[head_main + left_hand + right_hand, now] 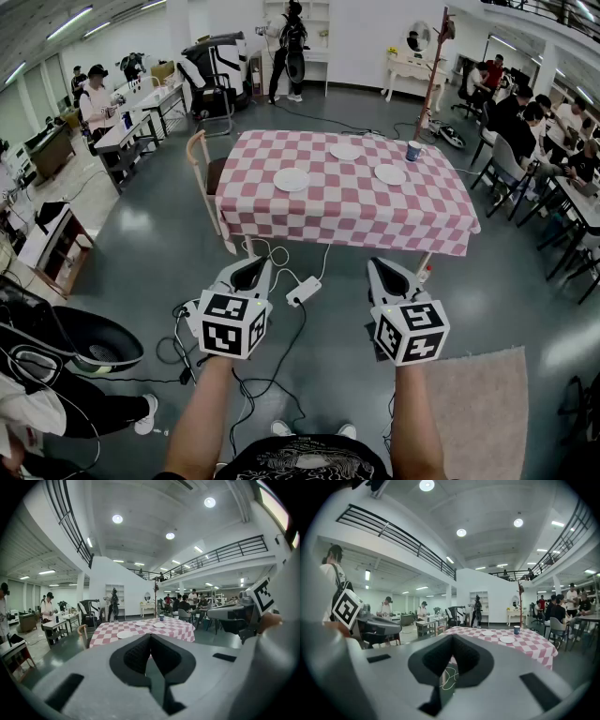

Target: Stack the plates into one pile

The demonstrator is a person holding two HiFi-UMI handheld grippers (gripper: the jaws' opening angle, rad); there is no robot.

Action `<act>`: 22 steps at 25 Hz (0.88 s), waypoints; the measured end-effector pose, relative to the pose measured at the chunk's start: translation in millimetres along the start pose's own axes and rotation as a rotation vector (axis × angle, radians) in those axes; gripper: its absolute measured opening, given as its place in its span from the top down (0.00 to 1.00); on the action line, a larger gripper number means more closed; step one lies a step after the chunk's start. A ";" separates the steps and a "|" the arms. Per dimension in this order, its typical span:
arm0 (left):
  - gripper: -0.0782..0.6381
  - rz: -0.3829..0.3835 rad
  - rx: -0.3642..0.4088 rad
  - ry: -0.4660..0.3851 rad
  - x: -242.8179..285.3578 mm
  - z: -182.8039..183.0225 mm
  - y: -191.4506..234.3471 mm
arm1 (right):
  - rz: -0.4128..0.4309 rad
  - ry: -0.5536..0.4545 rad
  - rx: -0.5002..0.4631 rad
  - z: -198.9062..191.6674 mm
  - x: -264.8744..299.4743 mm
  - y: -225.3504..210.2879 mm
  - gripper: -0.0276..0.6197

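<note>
Three white plates lie apart on a table with a red-and-white checked cloth (309,211): one near the front left (291,179), one at the back (345,151), one at the right (390,173). From the gripper views I see the plates far off, the left gripper view showing one (124,634) and the right gripper view another (506,639). My left gripper (253,266) and right gripper (380,267) hang side by side over the floor, well short of the table. Both are shut with nothing between the fingers.
A blue cup (413,150) stands at the table's back right. A wooden chair (202,164) sits at its left side. White cables and a power strip (303,291) lie on the floor before the table. A rug (483,412) lies lower right. People sit at desks right.
</note>
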State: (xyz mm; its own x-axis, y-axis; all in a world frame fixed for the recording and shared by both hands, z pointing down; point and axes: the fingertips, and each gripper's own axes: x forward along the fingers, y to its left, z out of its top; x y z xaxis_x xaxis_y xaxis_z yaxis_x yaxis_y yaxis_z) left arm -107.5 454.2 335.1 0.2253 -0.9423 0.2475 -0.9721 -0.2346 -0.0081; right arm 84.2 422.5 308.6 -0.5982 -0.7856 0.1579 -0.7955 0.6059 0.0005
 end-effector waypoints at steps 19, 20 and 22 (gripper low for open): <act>0.79 -0.018 -0.028 0.014 -1.5 -18.1 84.7 | 0.028 0.026 0.022 -1.6 70.7 78.0 0.85; 0.76 -0.019 -0.027 0.015 1.0 -17.4 87.4 | 0.033 0.027 0.027 -1.3 75.1 79.0 0.83; 0.71 -0.016 -0.031 0.016 6.7 -15.0 93.0 | 0.043 0.027 0.028 0.1 83.7 79.4 0.80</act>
State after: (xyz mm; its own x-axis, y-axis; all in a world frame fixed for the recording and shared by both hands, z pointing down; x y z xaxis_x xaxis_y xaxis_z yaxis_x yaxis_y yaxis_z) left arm -197.4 429.7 350.5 0.2399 -0.9345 0.2629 -0.9700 -0.2416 0.0260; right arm -29.1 404.8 321.7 -0.6297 -0.7548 0.1839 -0.7716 0.6352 -0.0346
